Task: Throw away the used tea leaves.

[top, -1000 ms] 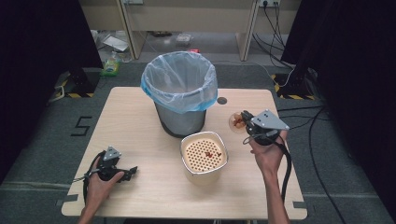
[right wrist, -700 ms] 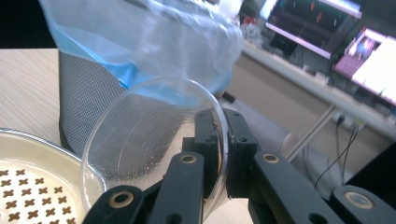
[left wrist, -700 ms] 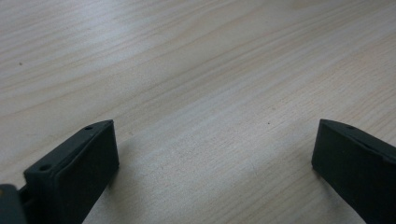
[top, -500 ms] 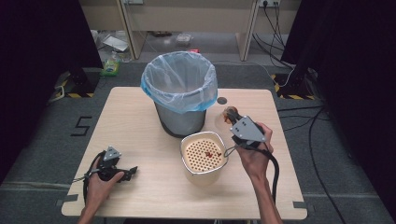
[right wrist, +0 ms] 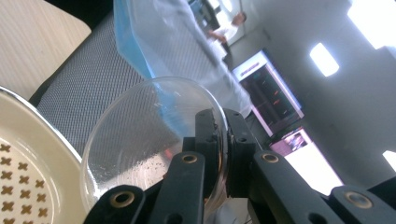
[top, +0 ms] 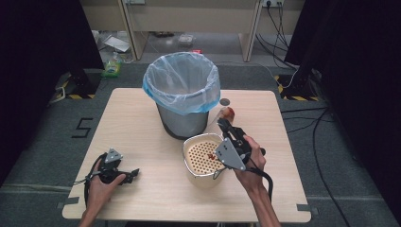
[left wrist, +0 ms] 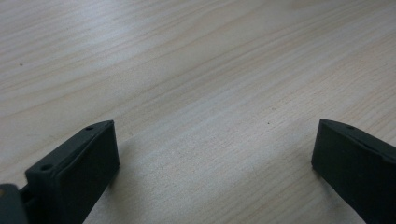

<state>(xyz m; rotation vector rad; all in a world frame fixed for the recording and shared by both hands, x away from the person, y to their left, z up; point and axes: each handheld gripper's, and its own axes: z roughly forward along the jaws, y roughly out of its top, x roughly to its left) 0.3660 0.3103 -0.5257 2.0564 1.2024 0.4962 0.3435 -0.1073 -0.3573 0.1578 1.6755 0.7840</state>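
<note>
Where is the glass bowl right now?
The glass bowl is clamped by its rim in the right gripper, held tilted between the bin and the strainer pot.

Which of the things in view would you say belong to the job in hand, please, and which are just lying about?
In the job:
- clear glass bowl, clamped at its rim by the right gripper
- cream perforated strainer basket
- grey mesh waste bin with blue plastic liner

Lying about:
- left gripper, open over bare wooden table
- litter on the floor behind the table
</note>
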